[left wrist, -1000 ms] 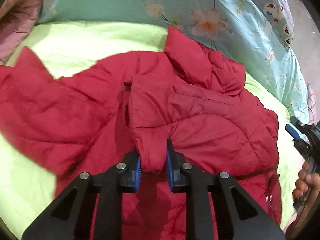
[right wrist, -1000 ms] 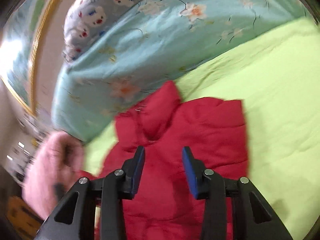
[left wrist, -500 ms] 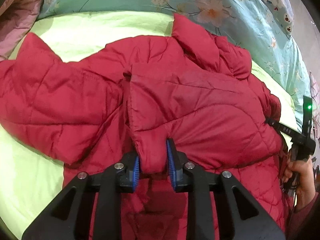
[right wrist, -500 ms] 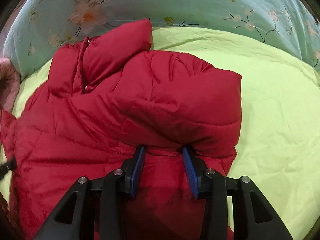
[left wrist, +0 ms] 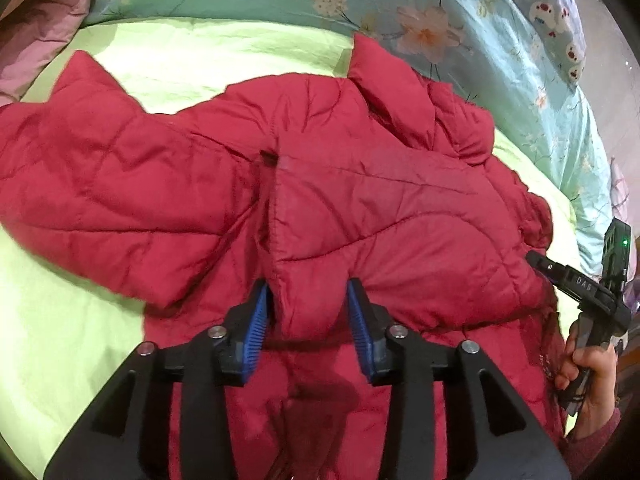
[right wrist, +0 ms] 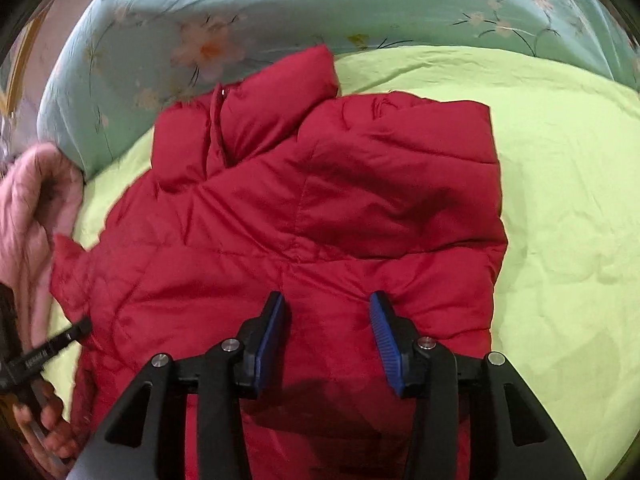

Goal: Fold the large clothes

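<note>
Left hand-held gripper (left wrist: pixel 307 314) and right hand-held gripper (right wrist: pixel 327 330) both spread wide, level over red jacket (left wrist: pixel 360 208).

Black claw (left wrist: pixel 308 316) arms, ribbed blue pads (left wrist: pixel 254 325), silver screws.

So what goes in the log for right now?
left tool: open around red jacket sleeve fold | right tool: open above jacket | surface: green sheet

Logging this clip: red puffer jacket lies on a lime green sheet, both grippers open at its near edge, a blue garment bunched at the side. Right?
Not quite: the bunched garment is pink, not blue, as the right wrist view shows. The red puffer jacket, lime green sheet and both open grippers, left and right, are as stated.
</note>
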Tool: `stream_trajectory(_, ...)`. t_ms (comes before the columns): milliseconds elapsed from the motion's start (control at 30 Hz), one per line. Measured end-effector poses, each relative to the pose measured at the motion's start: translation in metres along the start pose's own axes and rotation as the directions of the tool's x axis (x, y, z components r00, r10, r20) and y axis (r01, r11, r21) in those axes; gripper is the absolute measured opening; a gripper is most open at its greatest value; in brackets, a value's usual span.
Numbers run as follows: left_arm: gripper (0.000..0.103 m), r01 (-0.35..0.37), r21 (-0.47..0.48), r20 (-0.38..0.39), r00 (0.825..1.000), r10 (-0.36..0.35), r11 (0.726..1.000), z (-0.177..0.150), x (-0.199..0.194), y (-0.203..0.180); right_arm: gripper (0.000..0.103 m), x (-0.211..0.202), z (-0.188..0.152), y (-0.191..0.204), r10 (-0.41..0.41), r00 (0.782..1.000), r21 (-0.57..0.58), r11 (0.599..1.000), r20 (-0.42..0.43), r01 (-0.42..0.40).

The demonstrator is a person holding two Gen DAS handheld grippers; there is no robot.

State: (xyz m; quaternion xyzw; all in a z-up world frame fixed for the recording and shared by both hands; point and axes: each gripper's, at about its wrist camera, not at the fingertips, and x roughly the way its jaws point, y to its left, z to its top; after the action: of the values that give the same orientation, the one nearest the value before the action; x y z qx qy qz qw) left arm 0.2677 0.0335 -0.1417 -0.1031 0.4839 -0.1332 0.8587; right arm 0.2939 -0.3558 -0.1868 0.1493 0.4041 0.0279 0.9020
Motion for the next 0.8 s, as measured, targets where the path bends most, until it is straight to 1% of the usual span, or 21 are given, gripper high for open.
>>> stream_trajectory(33,0.04,0.011,-0.007,0.006,1.0,-0.011,1.0,0.0,-0.006,0.003,0.048,-0.007,0.002,0.003,0.022,1.0,0.014,1.0,0.014,-0.023)
stream_trajectory(67,0.044,0.018,-0.015,0.018,1.0,-0.018,1.0,0.0,-0.013,0.008,0.048,-0.014,0.001,0.005,0.052,0.998,0.023,0.998,0.032,-0.052)
stream_trajectory(100,0.045,0.016,-0.022,0.032,0.999,-0.016,1.0,0.0,-0.02,0.012,0.048,-0.024,0.0,0.008,0.086,0.995,0.024,0.996,0.054,-0.088)
stream_trajectory(167,0.045,-0.002,-0.043,0.067,0.998,0.004,0.999,0.0,-0.035,0.025,0.048,-0.038,-0.002,0.018,0.113,0.99,0.01,0.993,0.081,-0.114)
stream_trajectory(233,0.045,-0.006,-0.075,0.085,0.996,0.013,0.997,0.0,-0.045,0.04,0.049,-0.049,-0.004,0.026,0.151,0.983,-0.006,0.988,0.101,-0.151)
stream_trajectory(367,0.045,-0.037,-0.145,0.115,0.992,0.055,0.989,0.002,-0.059,0.076,0.051,-0.063,-0.009,0.04,0.175,0.979,-0.031,0.984,0.108,-0.173)
stream_trajectory(433,0.047,-0.049,-0.198,0.129,0.989,0.076,0.979,0.002,-0.065,0.098,0.051,-0.067,-0.01,0.044,0.187,0.976,-0.026,0.982,0.114,-0.186)
stream_trajectory(467,0.053,-0.05,-0.227,0.134,0.988,0.082,0.973,0.002,-0.067,0.11,0.051,-0.069,-0.011,0.047,0.195,0.974,-0.028,0.981,0.116,-0.193)
stream_trajectory(500,0.056,-0.054,-0.249,0.138,0.986,0.09,0.967,0.003,-0.069,0.118,0.051,-0.071,-0.012,0.05,0.202,0.972,-0.031,0.979,0.116,-0.2)
stream_trajectory(633,0.057,-0.081,-0.322,0.149,0.98,0.135,0.943,0.003,-0.077,0.153,0.052,-0.072,-0.016,0.058,0.214,0.971,-0.044,0.977,0.106,-0.211)
stream_trajectory(667,0.057,-0.087,-0.338,0.149,0.978,0.145,0.937,0.004,-0.077,0.162,0.053,-0.073,-0.018,0.061,0.22,0.97,-0.046,0.975,0.106,-0.216)
stream_trajectory(733,0.059,-0.089,-0.371,0.149,0.977,0.154,0.924,0.005,-0.077,0.178,0.062,-0.074,-0.02,0.064,0.232,0.967,-0.043,0.973,0.104,-0.228)
stream_trajectory(767,0.061,-0.09,-0.388,0.146,0.977,0.157,0.917,0.006,-0.076,0.184,0.063,-0.074,-0.021,0.065,0.238,0.966,-0.042,0.971,0.103,-0.234)
stream_trajectory(800,0.061,-0.087,-0.414,0.143,0.977,0.159,0.906,0.007,-0.074,0.194,0.063,-0.074,-0.022,0.067,0.239,0.966,-0.044,0.971,0.102,-0.236)
